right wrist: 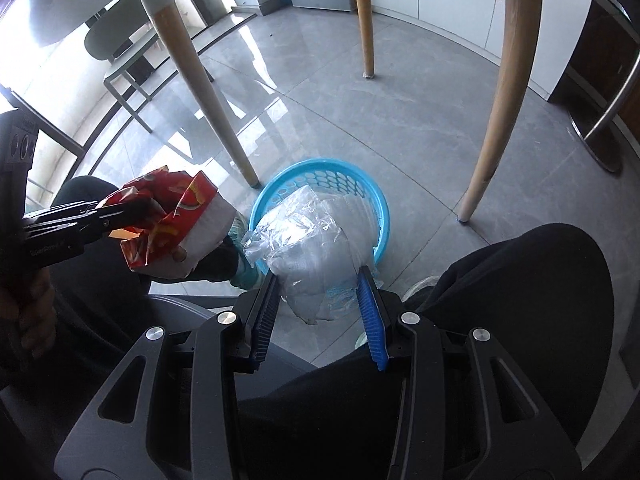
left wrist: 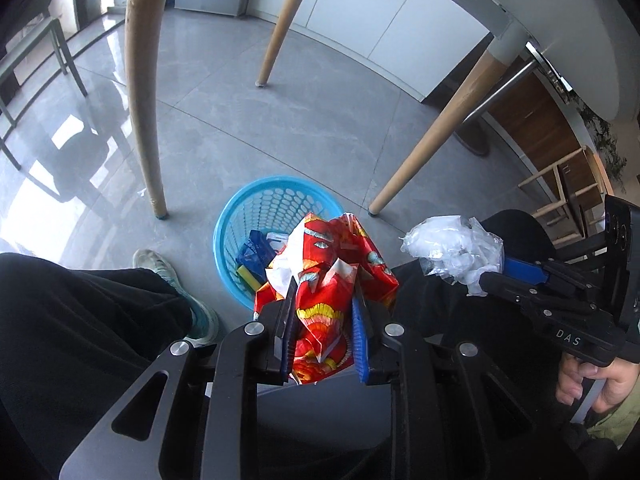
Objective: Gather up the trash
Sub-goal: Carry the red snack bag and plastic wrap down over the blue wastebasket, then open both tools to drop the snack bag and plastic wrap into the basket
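Under wooden table legs (left wrist: 144, 92), grey tiled floor (left wrist: 312, 120).

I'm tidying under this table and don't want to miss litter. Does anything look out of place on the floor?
Yes: a small white scrap lies on the grey floor beside a wooden table leg, outside the blue basket. The other trash in view is in the basket or in the grippers.
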A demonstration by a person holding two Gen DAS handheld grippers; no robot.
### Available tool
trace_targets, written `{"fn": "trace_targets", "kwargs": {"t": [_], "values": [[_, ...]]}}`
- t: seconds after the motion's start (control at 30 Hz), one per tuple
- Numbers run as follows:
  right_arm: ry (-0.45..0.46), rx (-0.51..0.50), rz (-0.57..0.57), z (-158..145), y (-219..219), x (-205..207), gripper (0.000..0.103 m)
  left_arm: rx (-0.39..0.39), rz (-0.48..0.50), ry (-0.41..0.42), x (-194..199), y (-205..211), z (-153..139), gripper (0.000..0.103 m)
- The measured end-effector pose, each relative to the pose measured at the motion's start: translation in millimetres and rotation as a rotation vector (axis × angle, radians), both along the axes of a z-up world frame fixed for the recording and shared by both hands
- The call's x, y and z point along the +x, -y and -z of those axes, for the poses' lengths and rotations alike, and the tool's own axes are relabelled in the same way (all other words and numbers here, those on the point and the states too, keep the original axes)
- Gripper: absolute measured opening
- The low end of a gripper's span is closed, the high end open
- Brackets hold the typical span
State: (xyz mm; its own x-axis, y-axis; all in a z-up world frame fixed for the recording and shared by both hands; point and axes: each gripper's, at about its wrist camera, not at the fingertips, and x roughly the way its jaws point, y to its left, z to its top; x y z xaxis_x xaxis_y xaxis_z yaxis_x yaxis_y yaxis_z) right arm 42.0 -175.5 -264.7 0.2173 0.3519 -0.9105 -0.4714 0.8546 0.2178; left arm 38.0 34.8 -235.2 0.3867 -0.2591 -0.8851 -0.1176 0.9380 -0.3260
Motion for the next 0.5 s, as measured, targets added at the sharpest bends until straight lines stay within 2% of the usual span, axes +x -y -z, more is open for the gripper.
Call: {"fn": "trace_targets", "kwargs": {"t": [0.1, 0.23, 0.5], "values": [[-0.022, -0.019, -0.005, 10, -7, 7, 0.037, 0.092, -0.007, 0.019, 10, -4, 3, 0.022], [-0.043, -0.044, 0.002, 23, -16, 21, 0.037, 0.059, -0.037, -0.009, 19, -11, 16, 0.021], [-0.112, -0.068, 0.042, 52, -32, 47, 0.037, 0.030, -0.033, -0.044, 38, -9, 38, 0.021]]}}
